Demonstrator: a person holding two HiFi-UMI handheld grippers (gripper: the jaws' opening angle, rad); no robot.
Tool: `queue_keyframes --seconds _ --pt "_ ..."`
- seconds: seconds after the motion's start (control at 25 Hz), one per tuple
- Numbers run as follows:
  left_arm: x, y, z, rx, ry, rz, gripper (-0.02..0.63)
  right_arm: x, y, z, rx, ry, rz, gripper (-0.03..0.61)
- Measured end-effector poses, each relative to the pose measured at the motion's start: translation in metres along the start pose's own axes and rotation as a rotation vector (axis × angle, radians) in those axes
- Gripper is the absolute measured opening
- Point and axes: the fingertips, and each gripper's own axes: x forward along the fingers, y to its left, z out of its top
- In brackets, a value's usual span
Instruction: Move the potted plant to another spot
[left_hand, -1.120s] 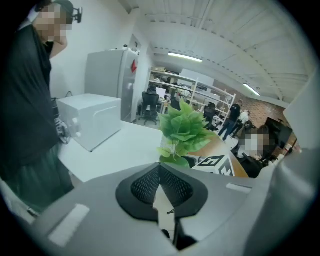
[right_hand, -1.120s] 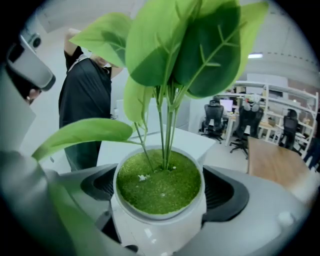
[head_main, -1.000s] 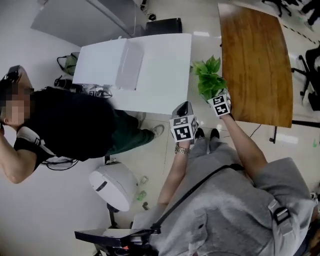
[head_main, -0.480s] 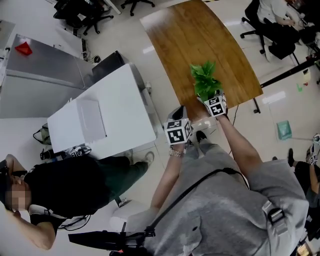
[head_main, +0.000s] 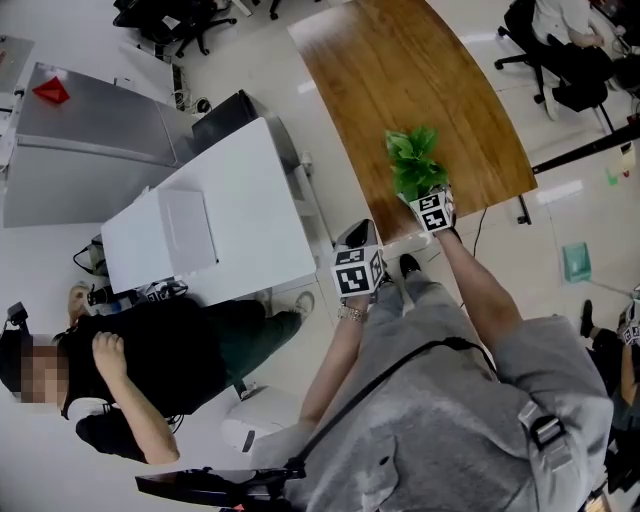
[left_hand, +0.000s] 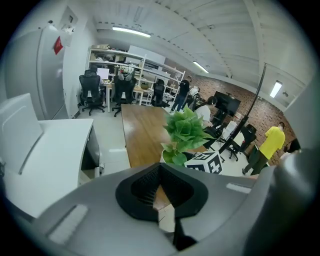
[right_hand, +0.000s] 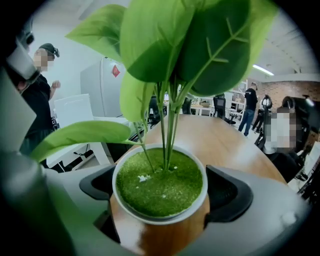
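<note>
Head view shows the wooden table (head_main: 420, 90) beside a white desk (head_main: 230, 220). The potted plant (head_main: 415, 165) is over the table's near end, its pot clamped by the right gripper (right_hand: 161, 197). The left gripper (left_hand: 160, 192) holds nothing, its jaws together.

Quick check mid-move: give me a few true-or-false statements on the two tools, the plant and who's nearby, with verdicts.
1. The right tool is shut on the pot of the potted plant. True.
2. The left tool grips a leaf. False: its jaws are together with nothing between them.
3. The plant is over the white desk. False: it is over the near end of the wooden table.
4. A person in black is beside the white desk. True.
</note>
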Motion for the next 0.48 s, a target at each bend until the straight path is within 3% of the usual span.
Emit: queue_keyframes --seconds 0.32,0.48 --pt "-0.003 -0.010 0.001 0.000 -0.026 -0.013 0.015 -0.021 0.015 -0.019 0.058 0.057 0.105 0.583" --pt "-0.004 -0.022 -0.002 -0.001 -0.037 -0.017 0.015 -0.051 0.008 -0.040 0.091 0.055 0.101 0.580"
